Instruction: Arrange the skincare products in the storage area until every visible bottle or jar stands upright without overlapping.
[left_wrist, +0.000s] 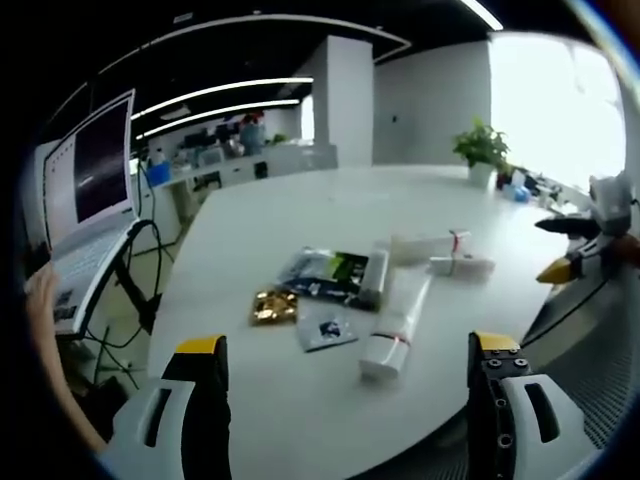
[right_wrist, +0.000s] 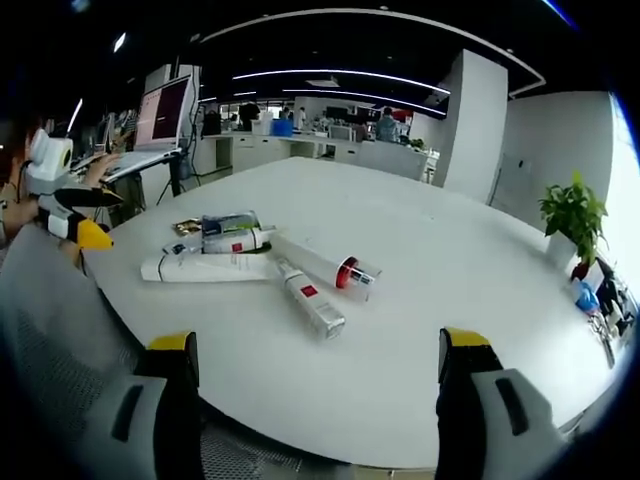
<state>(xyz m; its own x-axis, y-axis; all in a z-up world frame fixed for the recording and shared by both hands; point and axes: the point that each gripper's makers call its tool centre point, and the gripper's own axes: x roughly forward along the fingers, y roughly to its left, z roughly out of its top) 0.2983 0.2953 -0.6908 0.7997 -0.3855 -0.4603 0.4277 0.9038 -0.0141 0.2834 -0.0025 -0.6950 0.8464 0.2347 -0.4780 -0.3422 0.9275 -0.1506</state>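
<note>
Your left gripper (left_wrist: 345, 395) and right gripper (right_wrist: 315, 385) both stood wide apart with nothing between the jaws, held above the near edge of the white table (right_wrist: 430, 300). The skincare tubes (right_wrist: 310, 295) lay flat, clustered and touching, near a gold packet (left_wrist: 273, 306).

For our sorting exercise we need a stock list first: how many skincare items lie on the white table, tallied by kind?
Bottles and tubes, all lying on their sides: 4
Flat packets: 3
Total: 7
</note>
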